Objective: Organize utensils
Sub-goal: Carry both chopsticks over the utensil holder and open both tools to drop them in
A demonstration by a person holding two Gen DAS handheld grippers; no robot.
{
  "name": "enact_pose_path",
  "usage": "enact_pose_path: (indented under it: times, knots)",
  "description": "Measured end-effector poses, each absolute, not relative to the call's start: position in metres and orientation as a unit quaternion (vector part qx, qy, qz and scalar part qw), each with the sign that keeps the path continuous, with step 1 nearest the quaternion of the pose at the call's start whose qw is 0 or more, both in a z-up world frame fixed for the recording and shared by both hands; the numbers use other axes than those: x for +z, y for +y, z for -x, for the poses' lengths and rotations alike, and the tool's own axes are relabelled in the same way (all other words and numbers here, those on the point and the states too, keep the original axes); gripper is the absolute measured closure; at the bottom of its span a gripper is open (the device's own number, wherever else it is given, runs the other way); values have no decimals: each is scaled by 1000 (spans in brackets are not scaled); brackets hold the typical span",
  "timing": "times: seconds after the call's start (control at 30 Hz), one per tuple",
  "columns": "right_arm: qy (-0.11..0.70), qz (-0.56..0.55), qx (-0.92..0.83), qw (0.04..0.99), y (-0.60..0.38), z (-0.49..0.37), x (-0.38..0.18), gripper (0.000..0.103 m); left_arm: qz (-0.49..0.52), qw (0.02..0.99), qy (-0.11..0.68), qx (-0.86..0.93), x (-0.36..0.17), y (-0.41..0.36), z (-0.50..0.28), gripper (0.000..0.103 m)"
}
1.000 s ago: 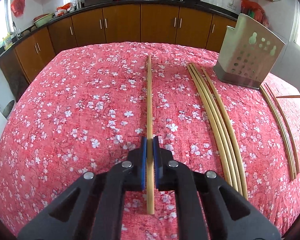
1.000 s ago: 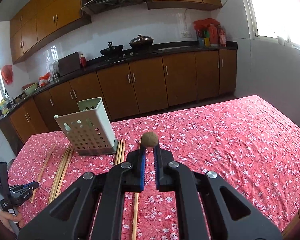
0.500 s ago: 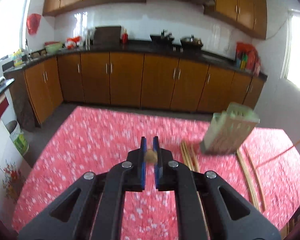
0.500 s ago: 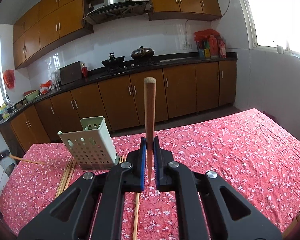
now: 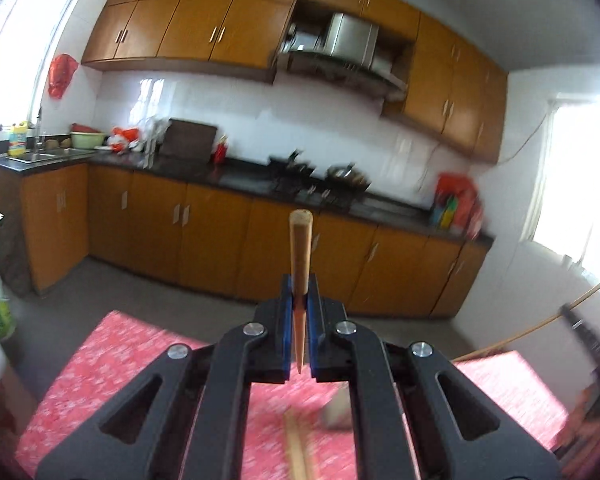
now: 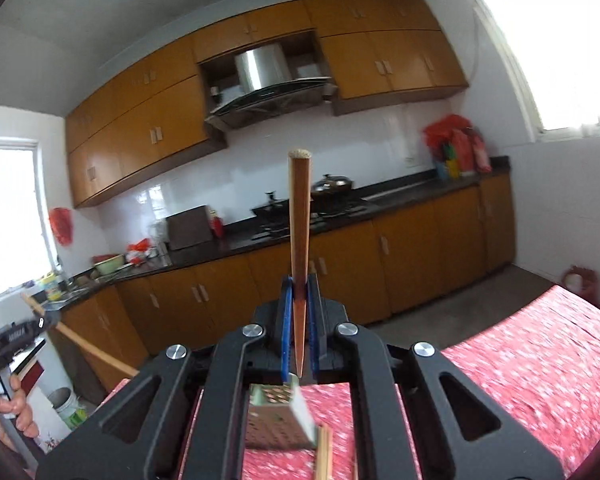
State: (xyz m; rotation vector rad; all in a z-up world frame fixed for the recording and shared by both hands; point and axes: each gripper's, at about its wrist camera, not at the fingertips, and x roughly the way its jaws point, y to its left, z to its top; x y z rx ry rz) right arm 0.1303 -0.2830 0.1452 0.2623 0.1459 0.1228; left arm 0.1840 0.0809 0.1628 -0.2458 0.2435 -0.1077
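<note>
Wooden chopstick (image 5: 300, 256), clamped between the blue pads of the left gripper (image 5: 300, 300), stands near upright at frame centre, blunt end up against the brown base cabinets, tapered tip down between the black fingers. Second wooden chopstick (image 6: 299, 240), darker in tone, pinched the same way in the right gripper (image 6: 299, 300); blunt end topmost, pointed tip ending just above the holder. Both grippers narrowed tight on their sticks. Perforated utensil holder (image 6: 280, 420), pale green-grey, stands on the table (image 6: 540, 368) low in the right wrist view, seen through the gripper frame; in the left wrist view only a blurred corner of it shows. Loose chopsticks (image 6: 324, 452) lie on the red floral cloth just beside the holder, lower centre; a further blurred pair (image 5: 296, 448) shows low in the left wrist view. Left edge of the right wrist view: a hand (image 6: 16, 408) gripping a black handle, with the other gripper's chopstick crossing diagonally nearby. Background: kitchen counter (image 6: 380, 204) with pots, range hood (image 6: 268, 80), wall cabinets.
</note>
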Motion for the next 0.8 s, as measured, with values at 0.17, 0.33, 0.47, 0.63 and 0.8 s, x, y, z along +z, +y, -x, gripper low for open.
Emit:
enact_pose_path:
  times: [0.17, 0.33, 0.47, 0.63, 0.8]
  knots:
    - [109, -106, 84, 985, -259, -161, 131, 95, 132, 981, 105, -97, 167, 45, -196, 96]
    - [160, -113, 93, 976, -251, -185, 105, 95, 122, 973, 148, -126, 138, 9, -220, 96]
    - [186, -117, 95, 971, -250, -192, 93, 95, 112, 969, 179, -127, 115, -5, -238, 96]
    - [185, -121, 91, 971, -253, -189, 92, 63, 108, 967, 198, -120, 101, -8, -249, 88]
    - [164, -117, 82, 976, -259, -175, 106, 56, 110, 971, 182, -112, 107, 0, -238, 75]
